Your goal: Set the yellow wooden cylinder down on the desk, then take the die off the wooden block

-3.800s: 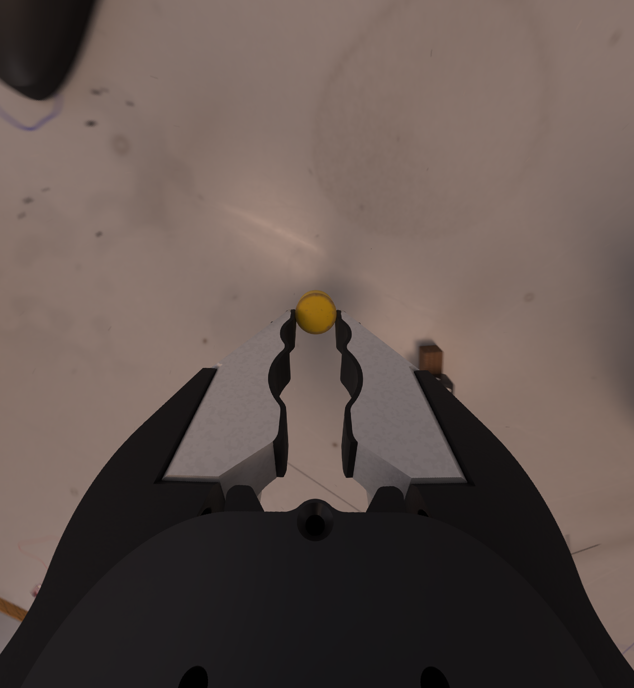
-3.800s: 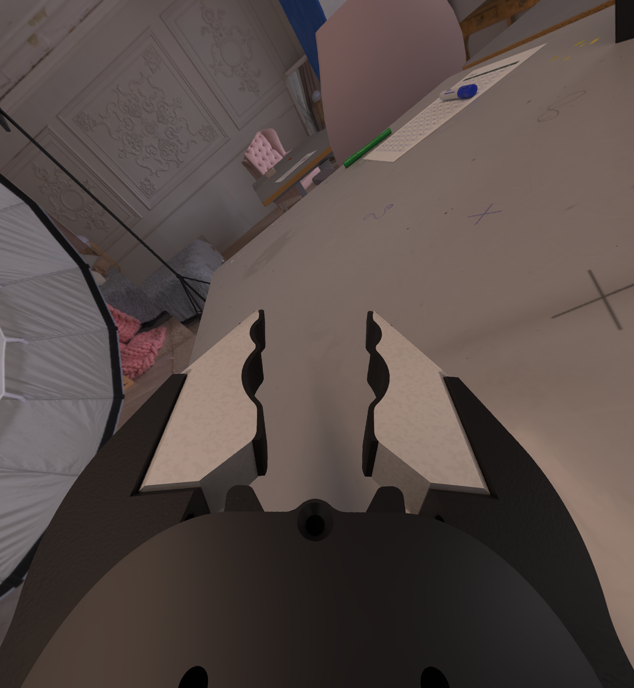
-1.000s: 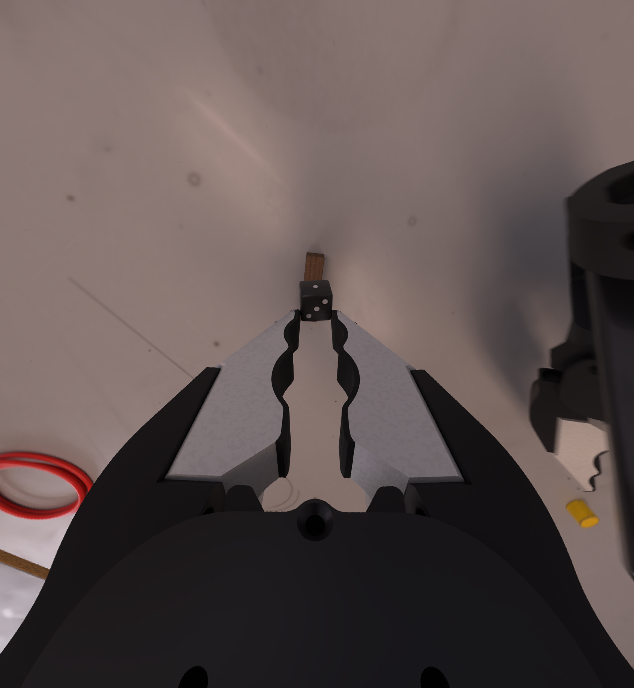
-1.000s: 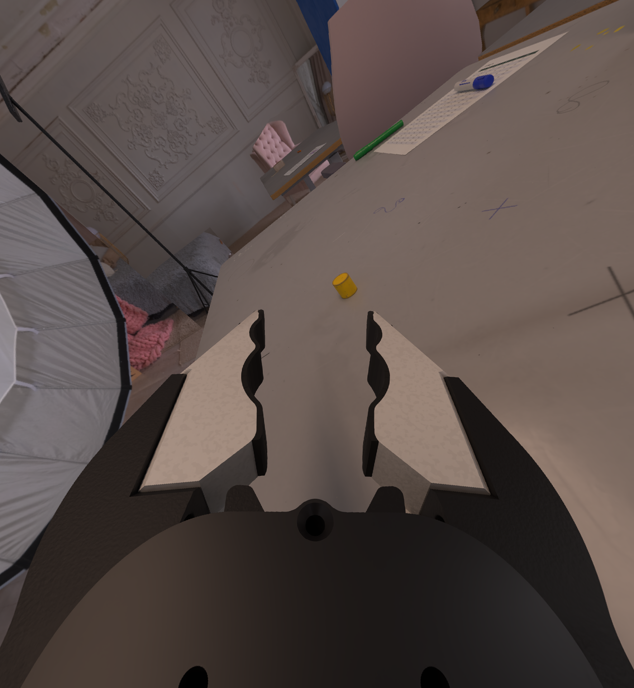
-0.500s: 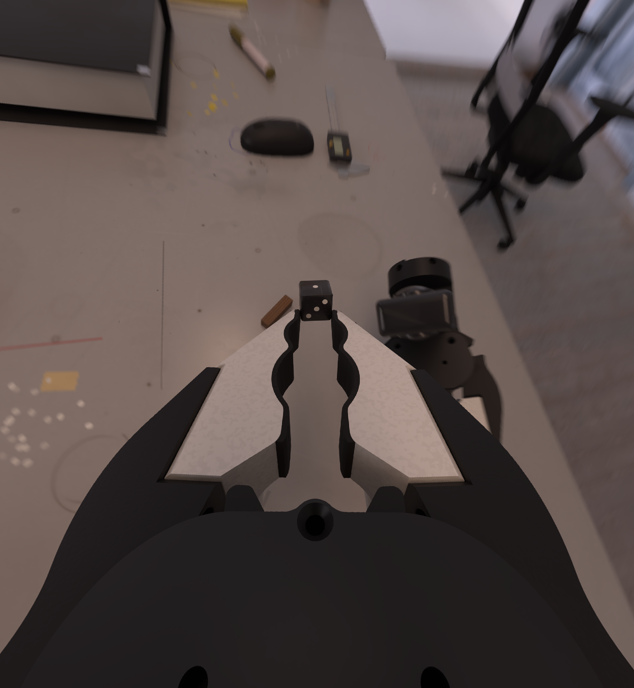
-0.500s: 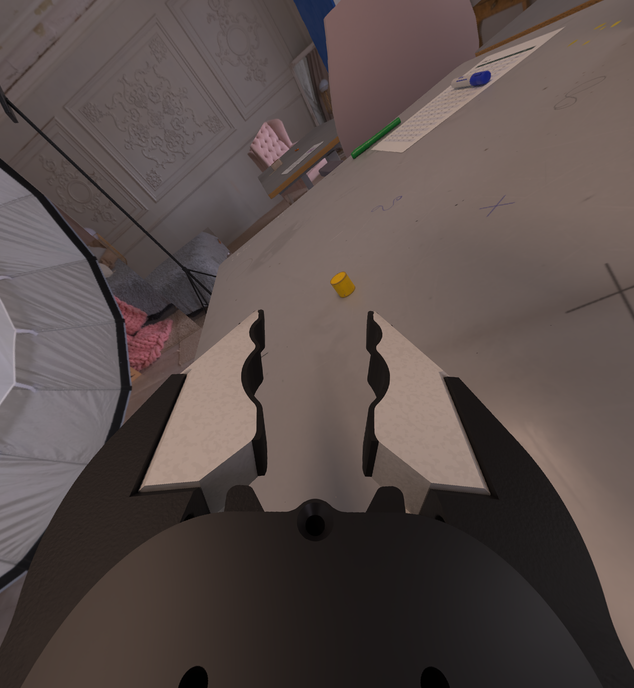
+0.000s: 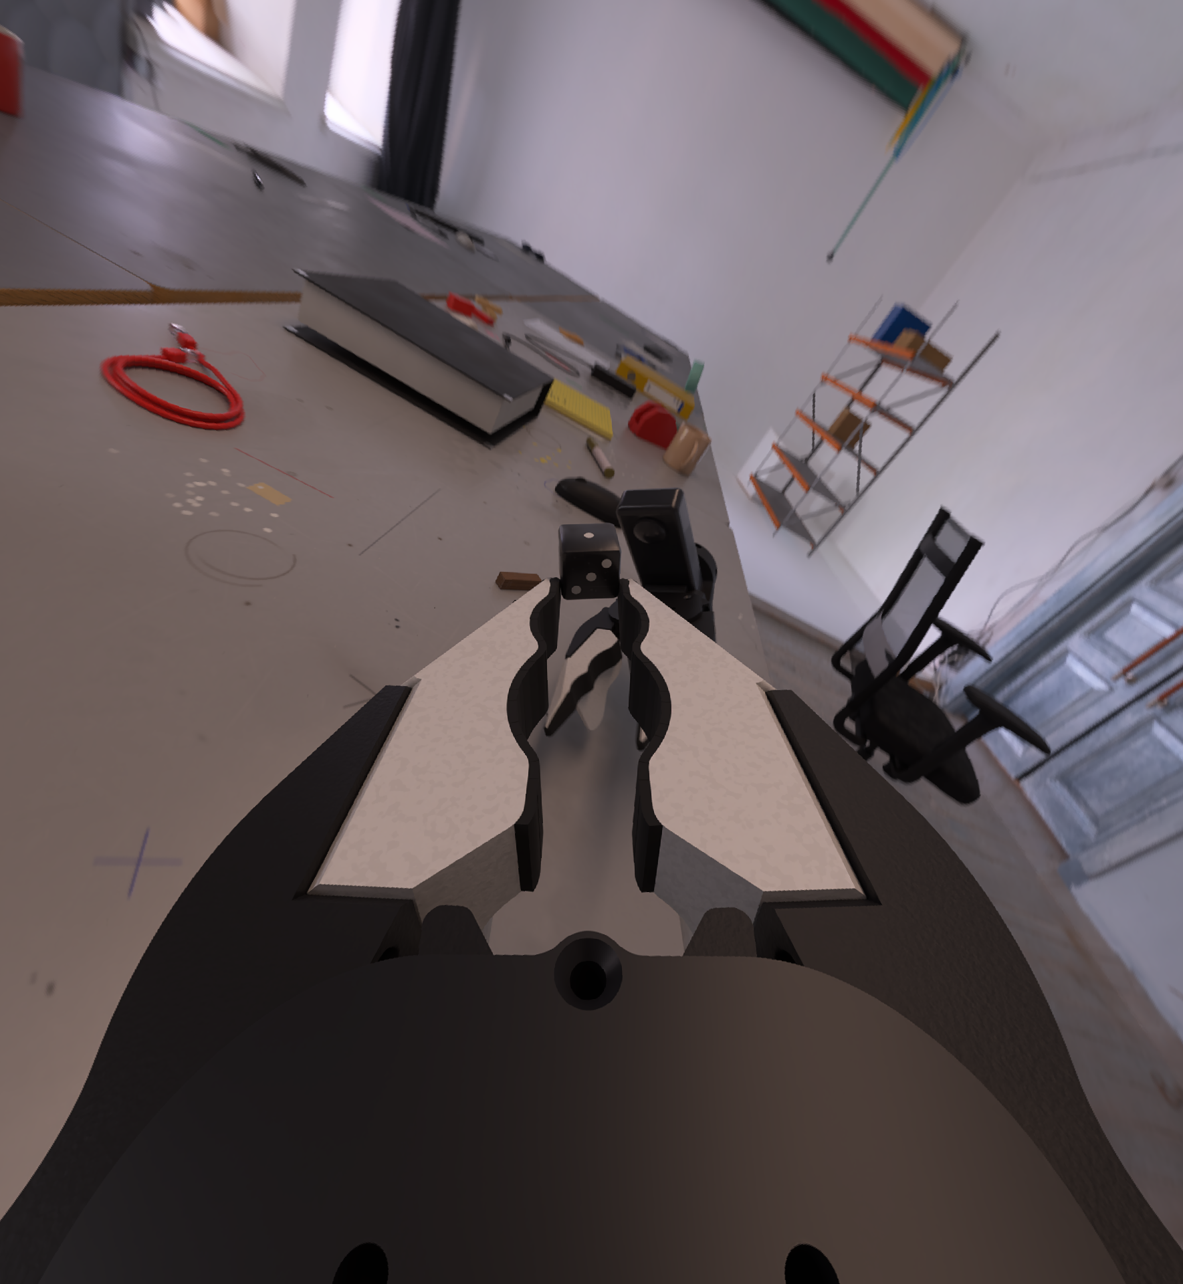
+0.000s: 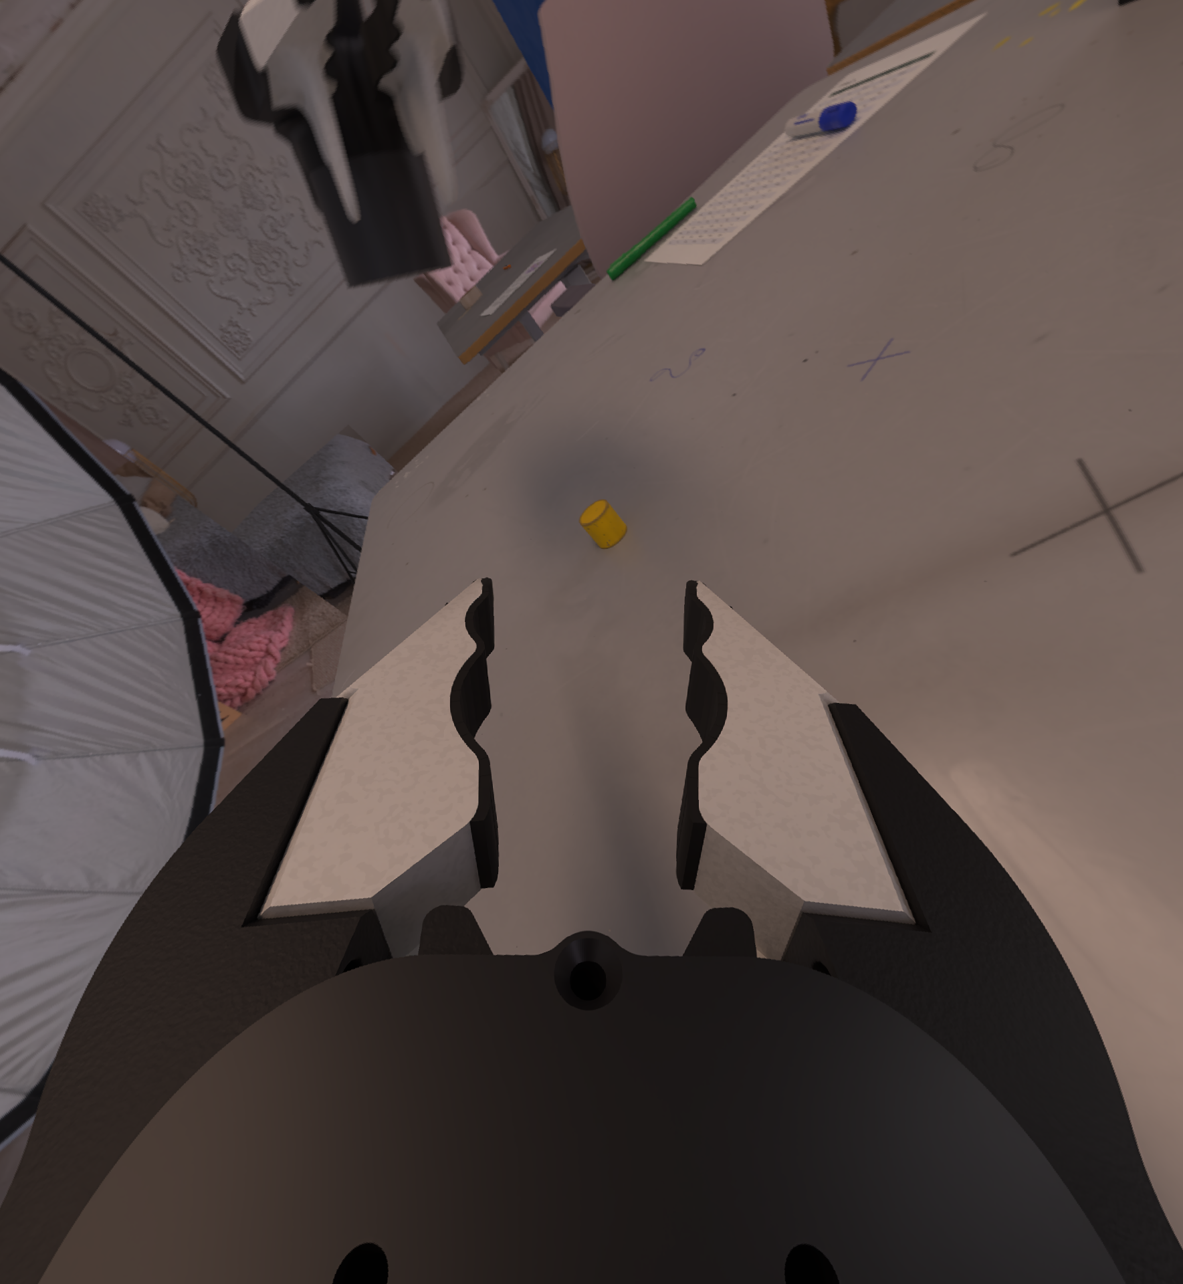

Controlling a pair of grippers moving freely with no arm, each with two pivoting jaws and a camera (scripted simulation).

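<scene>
My left gripper is shut on the black die with white pips and holds it high above the desk. The small brown wooden block lies bare on the desk below, just left of the die. The yellow wooden cylinder stands on the desk in the right wrist view, just ahead of my open, empty right gripper. The left gripper also shows in the right wrist view, up in the air at the top left. The right gripper shows beyond the die in the left wrist view.
On the desk lie a red cable coil, a thick black book, a black mouse, a cup and stationery at the back. An office chair stands past the desk's right edge. A green marker and a paper sheet lie far ahead.
My left gripper has set the yellow cylinder down, shut on the die, lifted it off the block and tilted up. The right gripper has hardly moved.
</scene>
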